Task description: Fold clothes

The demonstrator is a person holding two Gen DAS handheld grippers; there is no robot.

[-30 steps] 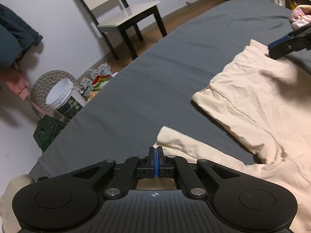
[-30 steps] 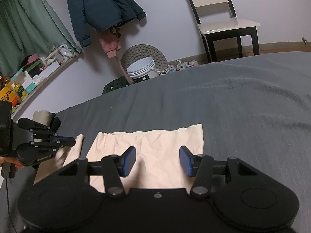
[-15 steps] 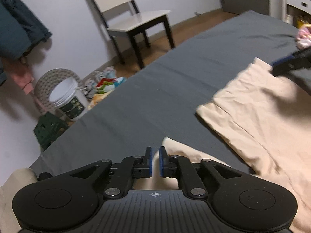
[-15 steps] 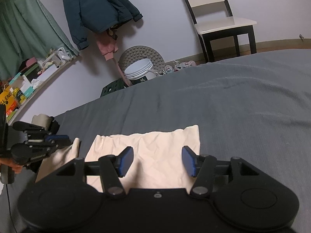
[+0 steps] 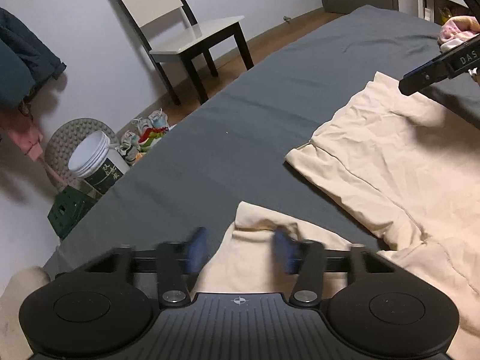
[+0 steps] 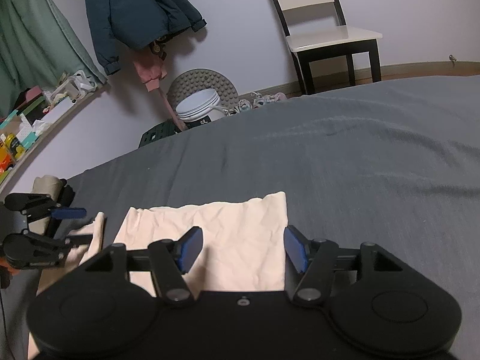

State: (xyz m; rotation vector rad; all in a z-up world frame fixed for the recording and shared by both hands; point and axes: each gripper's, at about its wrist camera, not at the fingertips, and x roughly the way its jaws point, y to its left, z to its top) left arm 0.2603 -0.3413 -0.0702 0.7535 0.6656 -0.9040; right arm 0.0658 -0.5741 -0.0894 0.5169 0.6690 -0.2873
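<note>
**Cream garment spread on the grey bed**

A wrinkled cream garment (image 5: 387, 162) lay flat on the grey bed (image 5: 240, 126), two leg-like panels running away from the cameras towards the far edge. The left gripper (image 5: 238, 250) hovered low over the near panel's hem, fingers spread and empty. The right gripper (image 6: 243, 249) hung level above the other panel, fingers (image 6: 189, 249) likewise spread.
</note>
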